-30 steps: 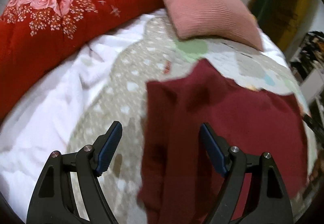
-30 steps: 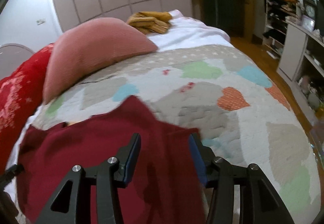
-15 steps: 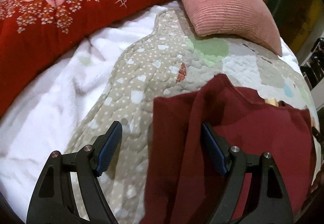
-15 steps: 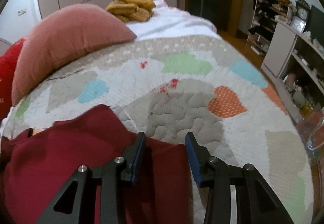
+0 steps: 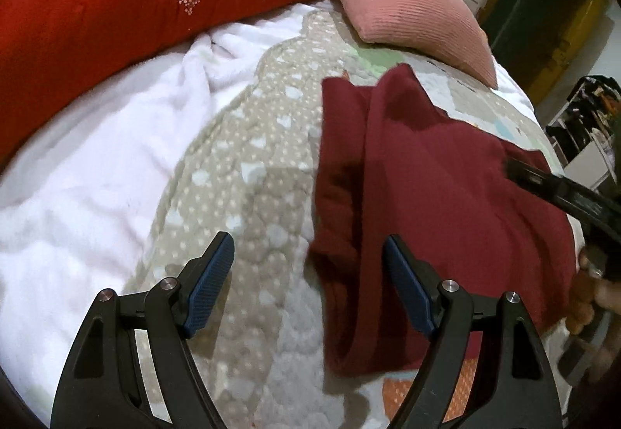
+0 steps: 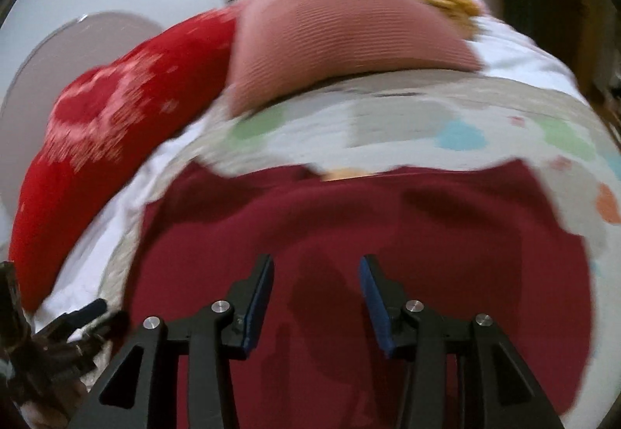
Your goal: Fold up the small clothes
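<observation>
Left tongs (image 5: 308,281), right tongs (image 6: 316,299): black frames, blue ribbed pads, silver screws.

1. My left hand-held gripper (image 5: 308,275) is matt black plastic with ridged blue pads and shiny metal pins.
2. The maroon garment (image 5: 446,204) is soft, matt cloth.
3. The bed quilt (image 5: 248,173) is stitched, puckered cloth.
4. The white blanket (image 5: 89,173) looks fluffy.
5. The pink cushion (image 5: 403,14) is ribbed cloth.

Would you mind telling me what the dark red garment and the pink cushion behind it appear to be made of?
The dark red garment looks like soft matte knit or fleece: it drapes in rounded folds without shine. The pink cushion seems to be ribbed fabric, perhaps corduroy, judging by its fine parallel ridges.
</observation>
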